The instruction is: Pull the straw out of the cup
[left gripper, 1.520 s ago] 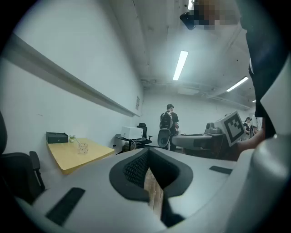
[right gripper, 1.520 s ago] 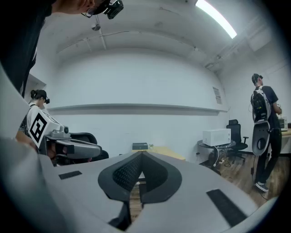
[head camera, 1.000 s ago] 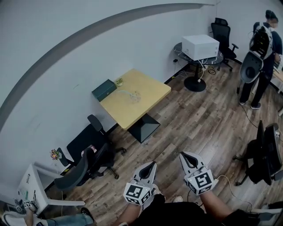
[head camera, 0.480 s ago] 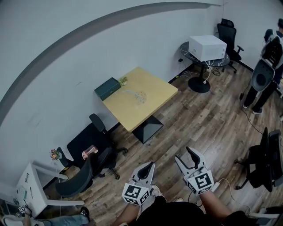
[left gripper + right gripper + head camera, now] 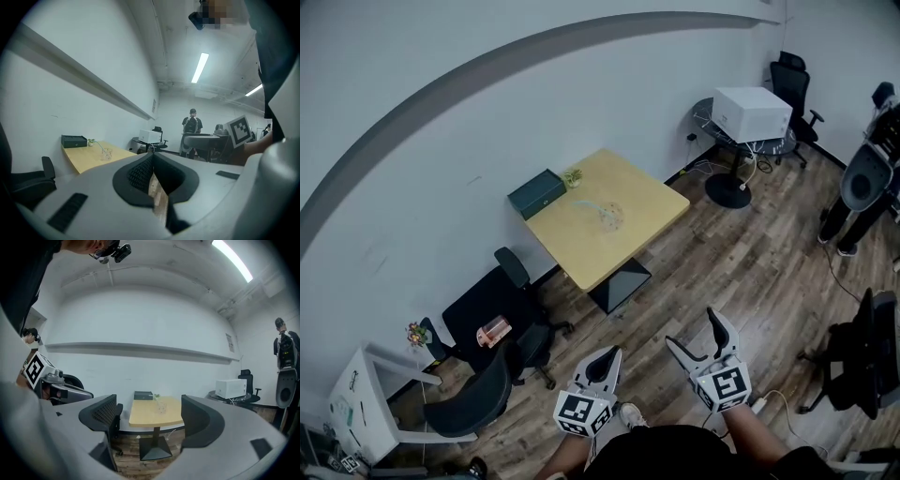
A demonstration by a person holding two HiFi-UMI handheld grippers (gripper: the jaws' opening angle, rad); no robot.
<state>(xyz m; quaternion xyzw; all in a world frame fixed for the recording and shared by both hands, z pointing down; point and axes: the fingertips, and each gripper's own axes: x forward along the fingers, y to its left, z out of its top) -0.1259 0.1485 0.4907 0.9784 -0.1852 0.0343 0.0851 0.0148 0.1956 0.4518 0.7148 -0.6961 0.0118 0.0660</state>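
A room with a wooden floor [image 5: 741, 253] is seen steeply from above. At the bottom edge two hand-held grippers are pointed roughly level toward a square yellow table [image 5: 642, 202], which is set against the white wall and lies well apart from both.

A clear cup [image 5: 610, 217] is stood upright near the middle of the tabletop. The straw [image 5: 586, 203] is seen in it, leaning out toward the wall, though it is thin and faint from this height. A dark box [image 5: 536, 193] is placed at the table's back corner, with what may be a small plant [image 5: 573, 176] just beside it.

The left gripper [image 5: 612, 353] is shown with its jaws pressed together and nothing between them. The right gripper [image 5: 692, 330] is shown with its jaws spread wide and opening. Nothing is held there, and in its own view the far-off table and cup are framed in the gap.

A standing person [image 5: 862, 183] is partly seen at the right edge.
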